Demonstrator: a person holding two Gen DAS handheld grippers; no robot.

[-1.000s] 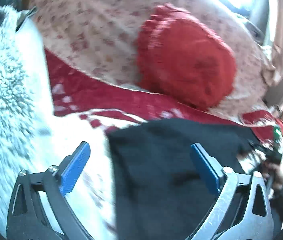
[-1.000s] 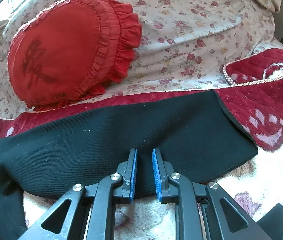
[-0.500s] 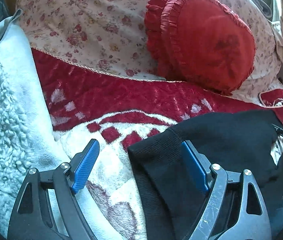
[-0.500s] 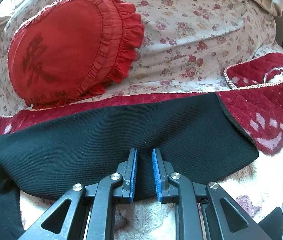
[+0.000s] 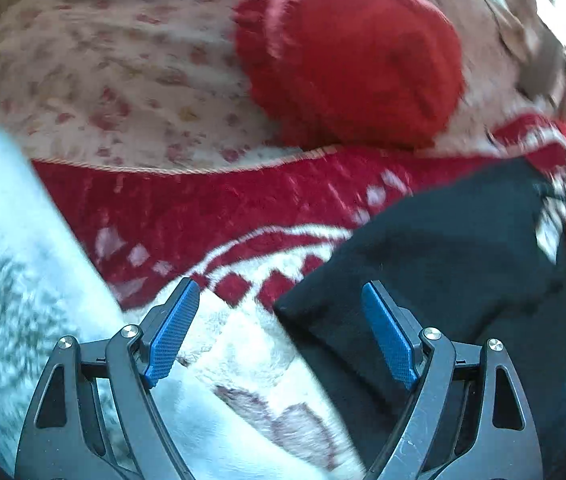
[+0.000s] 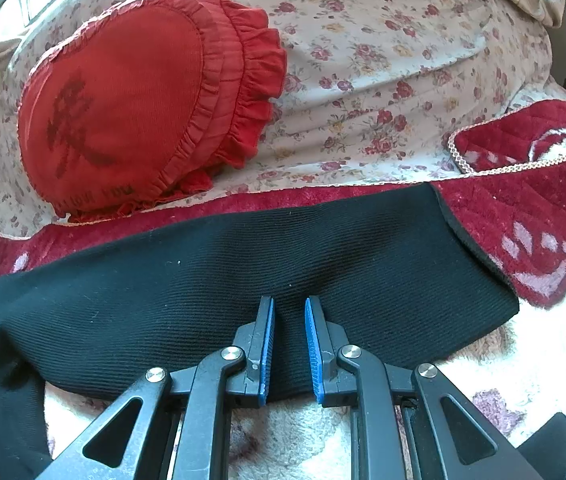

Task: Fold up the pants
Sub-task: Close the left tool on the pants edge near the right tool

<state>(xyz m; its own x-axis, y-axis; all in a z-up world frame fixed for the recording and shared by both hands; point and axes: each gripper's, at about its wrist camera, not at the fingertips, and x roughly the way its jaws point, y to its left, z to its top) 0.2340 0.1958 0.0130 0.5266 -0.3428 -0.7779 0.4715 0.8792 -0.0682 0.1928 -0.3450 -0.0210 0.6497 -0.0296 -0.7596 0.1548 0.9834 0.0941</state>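
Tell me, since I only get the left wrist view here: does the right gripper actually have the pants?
Observer: Yes. The right gripper is pinched on the near edge of the black pants, with fabric puckered between its blue pads.
Operator: Is the end of the pants on that side lying flat?
Observer: It is. The hemmed end lies spread flat on the red blanket, with no fold in it yet.
Operator: Is the red pillow in the way?
Observer: No. The red pillow sits beyond the pants on the floral sheet, with a strip of blanket showing between them.
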